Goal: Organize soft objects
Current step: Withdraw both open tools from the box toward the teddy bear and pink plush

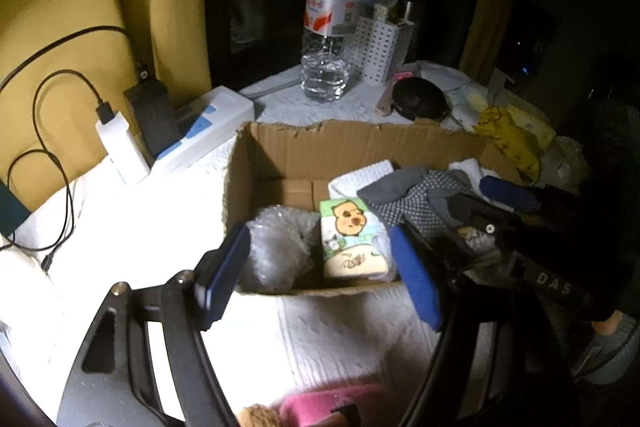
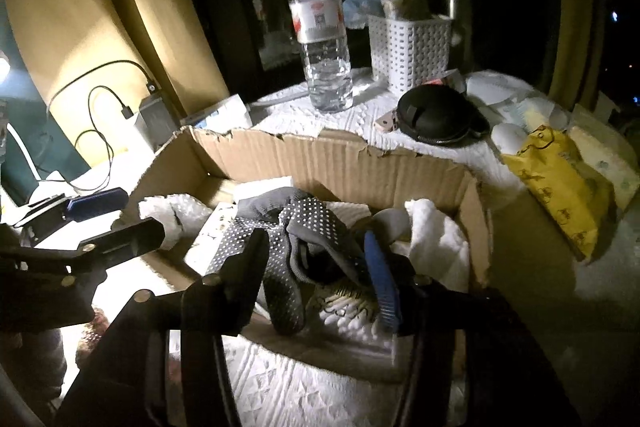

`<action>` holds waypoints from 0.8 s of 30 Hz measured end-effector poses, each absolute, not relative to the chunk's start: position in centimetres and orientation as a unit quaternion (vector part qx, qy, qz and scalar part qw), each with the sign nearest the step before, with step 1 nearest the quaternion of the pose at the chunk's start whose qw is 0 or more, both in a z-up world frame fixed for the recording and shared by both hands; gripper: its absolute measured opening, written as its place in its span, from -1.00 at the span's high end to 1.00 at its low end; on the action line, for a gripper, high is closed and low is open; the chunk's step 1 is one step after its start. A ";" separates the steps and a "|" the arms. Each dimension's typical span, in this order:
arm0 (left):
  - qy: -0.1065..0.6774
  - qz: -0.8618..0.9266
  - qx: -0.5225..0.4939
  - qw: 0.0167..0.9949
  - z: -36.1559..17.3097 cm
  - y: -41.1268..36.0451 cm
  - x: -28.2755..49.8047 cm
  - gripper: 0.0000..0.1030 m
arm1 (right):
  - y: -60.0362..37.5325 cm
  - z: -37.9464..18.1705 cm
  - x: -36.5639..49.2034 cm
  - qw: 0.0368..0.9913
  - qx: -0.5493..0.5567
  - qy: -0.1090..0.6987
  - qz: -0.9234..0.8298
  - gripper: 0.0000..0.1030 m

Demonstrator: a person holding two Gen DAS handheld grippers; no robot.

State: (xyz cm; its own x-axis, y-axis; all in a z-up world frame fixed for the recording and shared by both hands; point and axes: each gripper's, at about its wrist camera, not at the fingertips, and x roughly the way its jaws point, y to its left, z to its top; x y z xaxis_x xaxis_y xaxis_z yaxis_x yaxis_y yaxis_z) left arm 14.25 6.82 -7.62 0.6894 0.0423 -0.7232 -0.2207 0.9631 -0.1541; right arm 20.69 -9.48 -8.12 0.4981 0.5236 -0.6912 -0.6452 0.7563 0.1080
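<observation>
From the left wrist camera, the left gripper is hovering over the near wall of the cardboard box, its blue-padded jaws standing wide apart with nothing between them. Directly ahead and below, the bubble wrap bundle and the cartoon tissue pack are sitting in the box's near left corner. The grey dotted glove is lying further right, draped across the box's middle, its long axis running from far left to near right. The right gripper is crowding in at the right, and appears much nearer the glove than the left one is.

From the right wrist camera, the right gripper is pointing down into the box, its jaws parted on either side of the glove, which is sagging between them; the pads do not seem to be pressing on it, so it looks released into the box. A white towel is bunching at the right. The left gripper is showing at the left edge, outside the box wall. Any next pick probably lies outside the box; pulling straight back toward the near edge should clear the glove.
</observation>
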 end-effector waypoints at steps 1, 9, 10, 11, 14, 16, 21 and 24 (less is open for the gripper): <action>0.386 0.074 -0.115 0.912 -7.4 6.7 14.0 -0.44 | -9.7 -7.8 20.5 0.864 -0.082 0.366 0.337 -0.03; 0.361 0.092 -0.129 0.919 -5.6 6.2 10.8 -0.44 | -11.4 -5.7 18.0 0.871 -0.070 0.351 0.336 -0.05; 0.359 0.092 -0.128 0.920 -5.5 6.0 10.4 -0.44 | -11.5 -5.7 17.7 0.871 -0.070 0.352 0.335 -0.05; 0.359 0.092 -0.129 0.920 -5.4 5.9 10.1 -0.44 | -11.6 -5.6 17.4 0.871 -0.071 0.354 0.334 -0.05; 0.357 0.086 -0.126 0.922 -5.2 5.4 9.4 -0.44 | -12.0 -5.3 16.4 0.873 -0.071 0.352 0.331 -0.05; 0.358 0.081 -0.120 0.923 -4.9 4.9 9.0 -0.44 | -12.3 -4.9 15.6 0.875 -0.070 0.349 0.329 -0.05; 0.353 0.074 -0.117 0.925 -4.4 4.0 7.7 -0.44 | -12.9 -4.0 13.8 0.880 -0.071 0.342 0.323 -0.05; 0.353 0.067 -0.117 0.926 -4.4 3.5 6.8 -0.44 | -13.1 -3.7 12.9 0.881 -0.073 0.340 0.321 -0.05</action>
State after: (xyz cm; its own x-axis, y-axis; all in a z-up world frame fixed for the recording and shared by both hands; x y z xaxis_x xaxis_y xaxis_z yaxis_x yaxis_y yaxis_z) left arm 6.81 3.49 -4.35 0.7422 0.0423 -0.6688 -0.2070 0.9637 -0.1688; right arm 12.87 -13.12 -3.68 0.5628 0.5162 -0.6455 -0.6153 0.7832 0.0899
